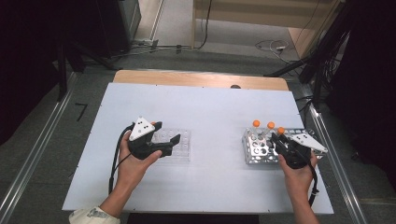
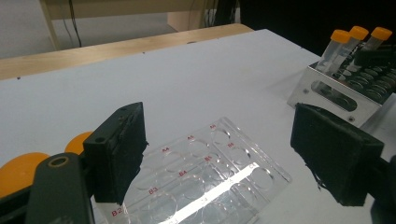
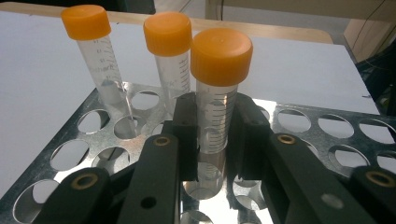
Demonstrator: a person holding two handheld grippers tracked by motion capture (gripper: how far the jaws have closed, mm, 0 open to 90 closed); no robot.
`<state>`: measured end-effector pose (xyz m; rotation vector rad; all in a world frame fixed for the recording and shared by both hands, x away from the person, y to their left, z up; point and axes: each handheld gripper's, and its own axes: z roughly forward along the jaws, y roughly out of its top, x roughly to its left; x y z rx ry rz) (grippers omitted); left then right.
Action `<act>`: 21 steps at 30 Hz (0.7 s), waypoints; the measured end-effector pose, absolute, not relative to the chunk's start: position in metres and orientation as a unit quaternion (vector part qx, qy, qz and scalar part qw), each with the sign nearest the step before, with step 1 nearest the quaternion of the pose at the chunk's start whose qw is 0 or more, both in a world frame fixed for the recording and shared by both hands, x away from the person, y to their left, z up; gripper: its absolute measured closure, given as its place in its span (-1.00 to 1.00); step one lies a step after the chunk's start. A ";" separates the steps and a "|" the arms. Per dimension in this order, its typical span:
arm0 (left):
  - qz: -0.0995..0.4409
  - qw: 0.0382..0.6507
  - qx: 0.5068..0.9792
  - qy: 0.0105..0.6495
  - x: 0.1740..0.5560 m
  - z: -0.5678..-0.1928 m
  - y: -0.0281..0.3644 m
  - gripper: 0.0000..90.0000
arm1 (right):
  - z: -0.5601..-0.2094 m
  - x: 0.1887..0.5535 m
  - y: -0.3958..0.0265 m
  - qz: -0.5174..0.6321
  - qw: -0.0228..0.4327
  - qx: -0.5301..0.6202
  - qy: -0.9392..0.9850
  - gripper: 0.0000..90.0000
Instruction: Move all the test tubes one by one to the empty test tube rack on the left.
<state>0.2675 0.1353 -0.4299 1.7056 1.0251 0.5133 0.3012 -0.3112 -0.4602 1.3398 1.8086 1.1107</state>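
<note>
Item: right gripper [image 3: 212,135], jaws clamped on the clear body of an orange-capped tube [image 3: 218,88] standing upright in a metal rack [image 1: 254,151] at the table's [image 1: 210,112] right, two like tubes behind it; left gripper [image 2: 219,154], jaws wide apart, poised over a clear well plate [image 2: 201,177].

Three orange-capped tubes [image 3: 168,51] – one metal rack [image 3: 303,123] – one clear plate [image 2: 205,172].

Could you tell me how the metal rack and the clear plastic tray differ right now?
The metal rack stands raised and holds three orange-capped tubes; the clear plastic tray lies flat with empty wells. The rack is shiny and opaque, the tray see-through. Both sit on the white table.
</note>
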 end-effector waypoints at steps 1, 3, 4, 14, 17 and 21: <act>0.214 0.517 0.710 0.427 0.267 -0.430 0.135 -0.56 | -0.459 0.301 -0.311 0.423 0.310 0.507 0.684 0.59; 0.214 0.517 0.710 0.427 0.267 -0.430 0.135 -0.56 | -0.458 0.301 -0.311 0.425 0.312 0.507 0.682 0.59; 0.214 0.518 0.709 0.427 0.267 -0.429 0.136 -0.56 | -0.454 0.299 -0.311 0.427 0.317 0.504 0.680 0.59; 0.214 0.520 0.709 0.425 0.267 -0.429 0.136 -0.56 | -0.431 0.289 -0.310 0.443 0.342 0.495 0.665 0.59; 0.215 0.520 0.710 0.424 0.267 -0.429 0.136 -0.56 | -0.422 0.284 -0.310 0.452 0.348 0.490 0.659 0.59; 0.214 0.520 0.710 0.423 0.266 -0.429 0.135 -0.56 | -0.413 0.274 -0.304 0.449 0.360 0.478 0.664 0.59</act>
